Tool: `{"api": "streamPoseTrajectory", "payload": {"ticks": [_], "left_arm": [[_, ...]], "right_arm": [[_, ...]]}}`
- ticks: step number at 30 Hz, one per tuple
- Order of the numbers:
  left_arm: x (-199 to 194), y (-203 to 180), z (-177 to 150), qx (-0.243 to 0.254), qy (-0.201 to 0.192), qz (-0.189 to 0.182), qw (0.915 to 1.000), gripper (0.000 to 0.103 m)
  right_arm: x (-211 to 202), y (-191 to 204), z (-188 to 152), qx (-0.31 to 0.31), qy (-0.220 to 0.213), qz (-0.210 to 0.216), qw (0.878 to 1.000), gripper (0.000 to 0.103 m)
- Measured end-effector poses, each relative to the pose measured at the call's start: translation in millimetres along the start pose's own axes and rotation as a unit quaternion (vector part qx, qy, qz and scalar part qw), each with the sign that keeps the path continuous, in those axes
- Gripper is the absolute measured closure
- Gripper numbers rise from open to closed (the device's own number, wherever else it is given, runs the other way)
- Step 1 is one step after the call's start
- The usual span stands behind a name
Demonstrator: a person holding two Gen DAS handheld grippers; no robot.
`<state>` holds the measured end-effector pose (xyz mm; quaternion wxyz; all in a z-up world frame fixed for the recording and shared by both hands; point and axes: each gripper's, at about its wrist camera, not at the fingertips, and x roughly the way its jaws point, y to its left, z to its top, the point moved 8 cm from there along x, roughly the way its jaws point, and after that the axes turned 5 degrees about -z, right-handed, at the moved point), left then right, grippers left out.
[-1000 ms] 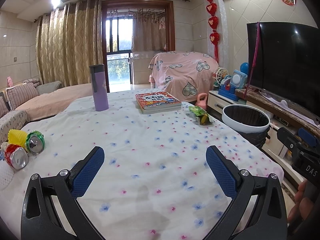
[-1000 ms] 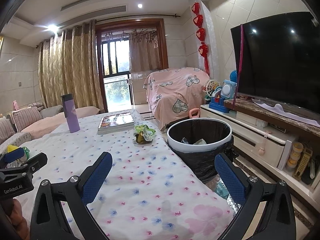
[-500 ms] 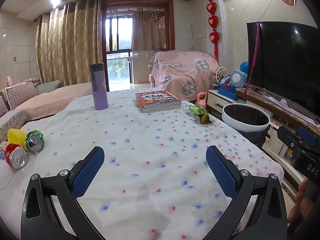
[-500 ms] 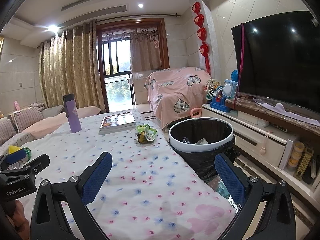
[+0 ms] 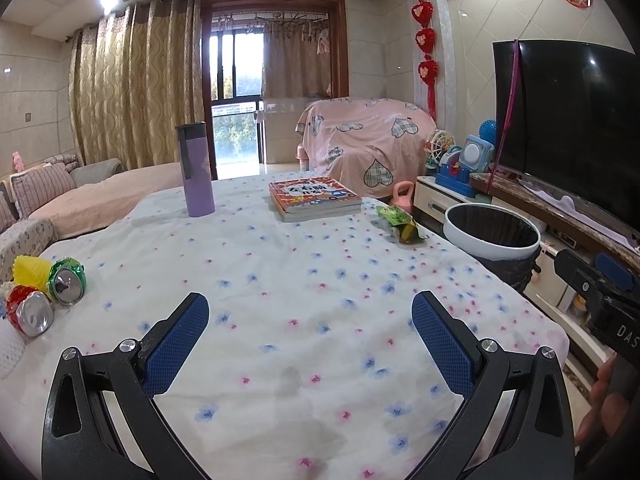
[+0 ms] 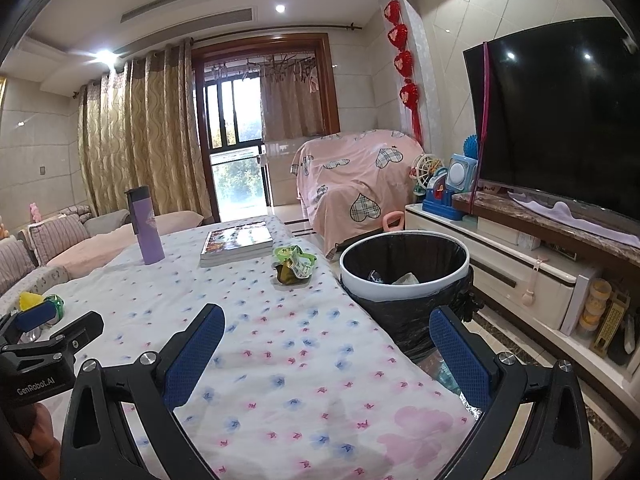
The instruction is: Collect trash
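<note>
A green snack wrapper (image 5: 401, 223) (image 6: 294, 263) lies near the table's right edge, beside the book. Two crushed cans, one green (image 5: 67, 281) and one red (image 5: 28, 311), lie with a yellow cup (image 5: 30, 269) at the table's left edge. A white-rimmed bin (image 5: 492, 237) (image 6: 404, 274) lined with a black bag stands on the floor right of the table, with some scraps inside. My left gripper (image 5: 310, 336) hovers open over the near tablecloth, holding nothing. My right gripper (image 6: 326, 346) is open over the table's right corner, short of the bin.
A purple flask (image 5: 195, 169) and a stack of books (image 5: 314, 199) stand at the far end of the flowered tablecloth (image 5: 280, 280). A TV cabinet (image 6: 516, 276) and television (image 6: 560, 120) line the right wall. A sofa sits on the left.
The right gripper has drifted slightly forward toward the bin and wrapper. The left gripper has barely moved.
</note>
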<state>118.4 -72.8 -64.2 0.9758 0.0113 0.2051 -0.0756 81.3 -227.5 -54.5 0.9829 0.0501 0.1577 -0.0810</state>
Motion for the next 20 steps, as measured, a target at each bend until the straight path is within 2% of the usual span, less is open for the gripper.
{"api": "streamPoseTrajectory", "payload": {"ticks": [15, 20], "left_arm": [[8.4, 2.5, -0.1, -0.006, 0.017, -0.011, 0.9998, 0.000], [17.8, 5.7, -3.9, -0.014, 0.035, -0.014, 0.9992, 0.000]], "right_arm": [[5.8, 1.8, -1.0, 0.011, 0.017, 0.011, 1.000, 0.000], [12.3, 2.4, 0.1, 0.016, 0.030, 0.015, 0.999, 0.000]]}}
